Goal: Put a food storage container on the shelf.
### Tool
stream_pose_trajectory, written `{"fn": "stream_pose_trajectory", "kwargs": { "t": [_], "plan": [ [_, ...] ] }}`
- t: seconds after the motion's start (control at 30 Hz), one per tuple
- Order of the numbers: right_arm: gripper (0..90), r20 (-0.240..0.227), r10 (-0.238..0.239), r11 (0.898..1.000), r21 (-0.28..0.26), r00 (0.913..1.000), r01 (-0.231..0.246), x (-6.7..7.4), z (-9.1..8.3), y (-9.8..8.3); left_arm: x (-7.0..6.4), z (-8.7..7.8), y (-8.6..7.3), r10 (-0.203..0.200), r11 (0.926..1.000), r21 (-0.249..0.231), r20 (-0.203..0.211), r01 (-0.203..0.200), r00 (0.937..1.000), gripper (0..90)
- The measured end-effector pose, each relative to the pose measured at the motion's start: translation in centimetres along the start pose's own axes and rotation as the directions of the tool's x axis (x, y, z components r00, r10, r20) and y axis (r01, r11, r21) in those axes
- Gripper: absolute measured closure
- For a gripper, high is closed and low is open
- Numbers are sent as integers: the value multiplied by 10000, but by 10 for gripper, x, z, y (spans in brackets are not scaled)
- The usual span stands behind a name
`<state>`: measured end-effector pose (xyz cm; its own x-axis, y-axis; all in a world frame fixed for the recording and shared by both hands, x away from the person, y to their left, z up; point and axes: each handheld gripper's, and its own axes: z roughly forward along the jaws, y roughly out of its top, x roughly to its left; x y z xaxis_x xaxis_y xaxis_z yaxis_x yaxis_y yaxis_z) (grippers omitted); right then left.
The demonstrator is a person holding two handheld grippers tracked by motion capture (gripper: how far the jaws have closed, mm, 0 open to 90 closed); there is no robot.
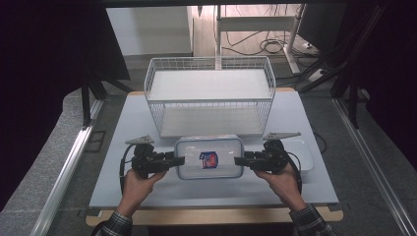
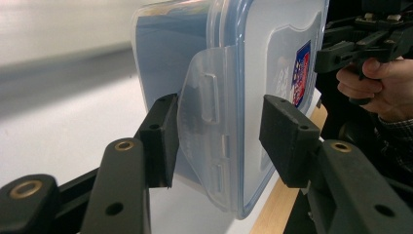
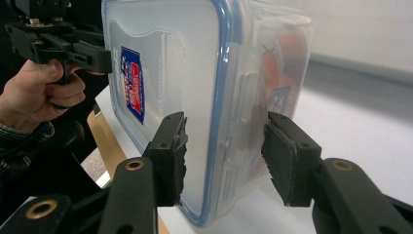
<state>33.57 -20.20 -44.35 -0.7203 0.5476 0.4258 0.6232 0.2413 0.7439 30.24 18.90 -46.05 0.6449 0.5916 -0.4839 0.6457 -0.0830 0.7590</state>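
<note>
A clear plastic container (image 1: 209,157) with a blue-rimmed lid and a red-and-blue label lies level in front of the wire basket, held at both ends. My left gripper (image 1: 179,160) is shut on its left end, with the jaws over the latch flap (image 2: 209,112), one against the lid and one against the underside. My right gripper (image 1: 238,161) is shut on the right end (image 3: 229,122) in the same way. From each gripper view the other hand and its gripper show past the lid's label (image 2: 302,73) (image 3: 132,83). Whether the container clears the table I cannot tell.
A white wire basket (image 1: 211,93) with a shelf stands just behind the container. A flat white object (image 1: 306,153) lies under and right of my right hand. The pale tabletop (image 1: 147,191) ends close behind both hands, and metal rails run along both sides.
</note>
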Motion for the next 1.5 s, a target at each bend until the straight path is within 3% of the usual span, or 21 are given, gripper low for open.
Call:
{"fn": "stream_pose_trajectory", "kwargs": {
  "t": [0.4, 0.9, 1.23, 1.5],
  "plan": [
    [521, 137, -665, 9959, -602, 9977, 672, 16, -18, 39, -16, -21, 45, 771, 9962, -391, -196, -778, 9968, 500],
    [521, 222, -981, 9897, -1024, 9949, 999, 22, -36, 88, -25, -34, 95, 1078, 9913, -720, -306, -1098, 9937, 500],
    [521, 439, -1138, 9842, -1313, 9925, 1187, 26, -41, 124, -18, -41, 130, 1123, 9888, -975, -145, -1132, 9936, 499],
    [521, 375, -981, 9844, -1428, 9945, 1025, 17, -38, 147, -8, -41, 156, 1013, 9900, -972, -189, -1027, 9947, 497]
  ]
}}
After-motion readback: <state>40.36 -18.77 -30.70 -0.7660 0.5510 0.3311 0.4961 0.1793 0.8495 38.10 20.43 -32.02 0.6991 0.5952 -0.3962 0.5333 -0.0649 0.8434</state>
